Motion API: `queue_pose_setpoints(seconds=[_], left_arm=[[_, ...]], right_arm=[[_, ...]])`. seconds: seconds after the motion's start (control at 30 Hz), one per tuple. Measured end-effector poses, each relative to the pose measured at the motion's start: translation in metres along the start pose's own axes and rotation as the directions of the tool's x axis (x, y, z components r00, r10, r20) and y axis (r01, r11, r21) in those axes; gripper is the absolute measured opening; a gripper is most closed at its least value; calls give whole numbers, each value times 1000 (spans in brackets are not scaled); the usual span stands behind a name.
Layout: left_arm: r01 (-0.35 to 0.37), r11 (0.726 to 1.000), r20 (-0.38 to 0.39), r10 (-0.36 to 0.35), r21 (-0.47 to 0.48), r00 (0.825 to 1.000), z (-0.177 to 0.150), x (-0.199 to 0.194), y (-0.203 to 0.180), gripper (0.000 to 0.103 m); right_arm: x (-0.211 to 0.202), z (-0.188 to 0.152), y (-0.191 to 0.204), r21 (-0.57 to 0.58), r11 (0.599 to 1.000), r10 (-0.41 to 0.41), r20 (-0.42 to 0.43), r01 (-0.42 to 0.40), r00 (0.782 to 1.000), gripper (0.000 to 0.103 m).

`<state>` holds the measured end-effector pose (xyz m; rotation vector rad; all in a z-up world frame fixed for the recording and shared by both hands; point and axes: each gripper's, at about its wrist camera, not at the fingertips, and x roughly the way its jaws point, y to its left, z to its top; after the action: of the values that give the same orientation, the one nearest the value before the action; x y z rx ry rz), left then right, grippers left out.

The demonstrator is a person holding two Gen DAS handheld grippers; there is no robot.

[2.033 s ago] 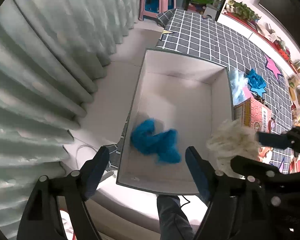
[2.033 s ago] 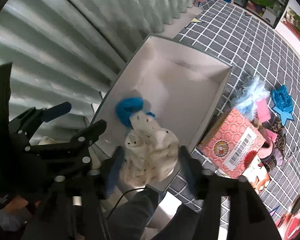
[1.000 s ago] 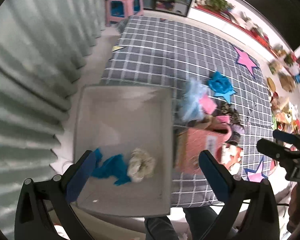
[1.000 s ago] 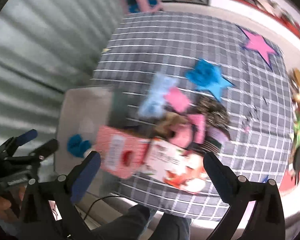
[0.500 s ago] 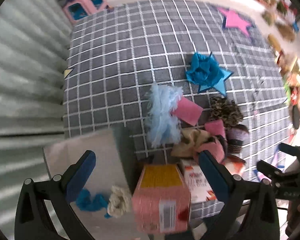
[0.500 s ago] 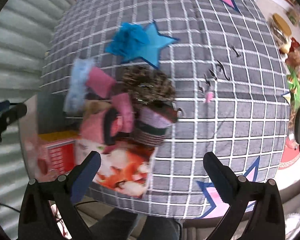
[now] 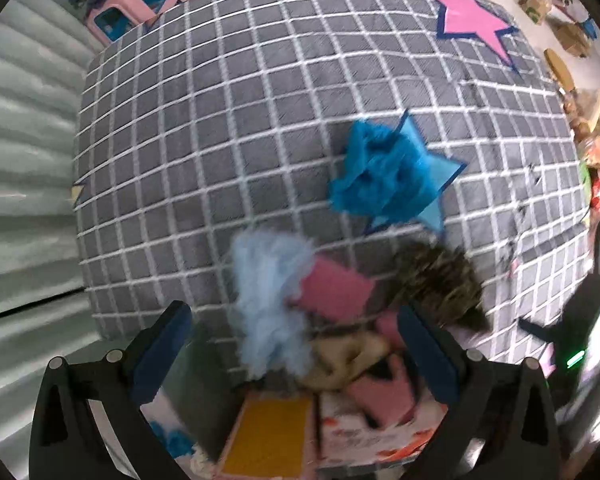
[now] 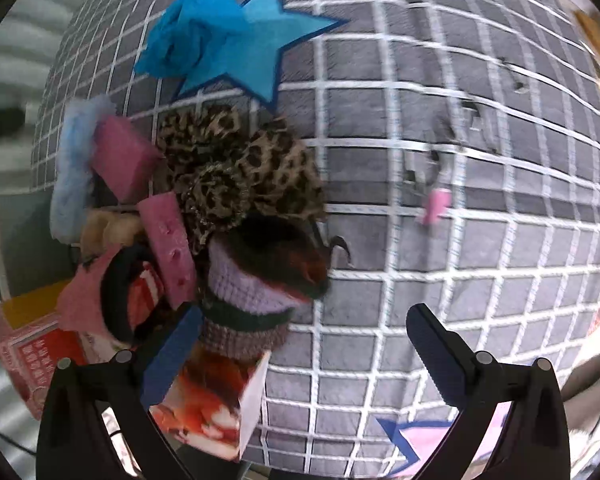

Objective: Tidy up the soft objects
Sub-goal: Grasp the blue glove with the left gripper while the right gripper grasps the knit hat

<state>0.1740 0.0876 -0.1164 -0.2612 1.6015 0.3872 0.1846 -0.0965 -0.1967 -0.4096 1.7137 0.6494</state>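
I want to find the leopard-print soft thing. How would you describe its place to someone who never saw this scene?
Start at the grey checked mat and find the blue star printed on it. Just below that star begins a pile of soft things, and the leopard-print piece sits at the pile's upper right edge, above a lilac knitted item. It alone has brown and black spots; its neighbours are plain pink, pale blue or lilac.

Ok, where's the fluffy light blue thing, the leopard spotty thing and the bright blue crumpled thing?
fluffy light blue thing [image 7: 270,300], left wrist view, middle of its fur.
leopard spotty thing [image 8: 236,168], right wrist view, middle of its folds.
bright blue crumpled thing [image 7: 374,174], left wrist view, centre of the bunch.
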Motion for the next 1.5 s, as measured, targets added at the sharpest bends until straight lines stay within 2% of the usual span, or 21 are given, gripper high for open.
queue_pose_setpoints(seconds=[0.23, 0.3, 0.37, 0.43, 0.53, 0.57, 0.7, 0.8, 0.9, 0.93, 1.07, 1.13, 1.37, 1.5], left_arm=[[28, 999, 0, -28, -40, 1000, 43, 29, -28, 103], [24, 998, 15, -23, -52, 1000, 54, 37, -36, 103], [23, 998, 19, -22, -58, 1000, 65, 47, -45, 103], [16, 998, 24, -14, -61, 1000, 72, 53, -51, 103], [-29, 998, 21, 31, -50, 999, 80, 66, -61, 102], [-32, 998, 8, 32, -46, 999, 82, 71, -62, 98], [-9, 997, -57, 5, -70, 998, 83, 91, -57, 88], [6, 997, -67, -11, -79, 998, 82, 97, -52, 83], [40, 997, -61, -44, -68, 997, 79, 103, -54, 68], [51, 997, -58, -54, -61, 997, 79, 104, -56, 60], [25, 999, -23, -26, -21, 999, 85, 95, -80, 41], [30, 999, -9, -30, -14, 1000, 84, 86, -84, 37], [66, 997, 63, -68, 33, 996, 66, 31, -108, 36], [54, 994, 111, -64, 93, 992, 37, -5, -131, 36]], right_arm=[[15, 2, 5, -32, 999, 32, -12, -33, 999, 103], [14, 1, 4, -41, 998, 52, -5, -53, 999, 97], [14, 0, 3, -49, 997, 61, -2, -61, 998, 96], [12, 1, 6, -56, 996, 72, -1, -72, 997, 89], [10, 2, 5, -37, 988, 150, -13, -150, 989, 61], [9, 2, 6, -34, 983, 179, -18, -180, 984, 49], [-1, -3, 3, -62, 981, 182, -13, -183, 983, 48], [-12, -10, -17, -21, 980, 198, 4, -198, 980, 48], [-22, -17, -40, 28, 979, 202, 26, -202, 979, 48], [-26, -20, -50, 51, 978, 199, 37, -201, 979, 48], [-39, -34, -81, 110, 974, 194, 60, -199, 979, 48], [-46, -36, -90, 133, 971, 190, 68, -198, 979, 48], [-55, -50, -110, 169, 968, 174, 85, -186, 981, 48], [-60, -56, -116, 179, 968, 165, 86, -178, 983, 48]])
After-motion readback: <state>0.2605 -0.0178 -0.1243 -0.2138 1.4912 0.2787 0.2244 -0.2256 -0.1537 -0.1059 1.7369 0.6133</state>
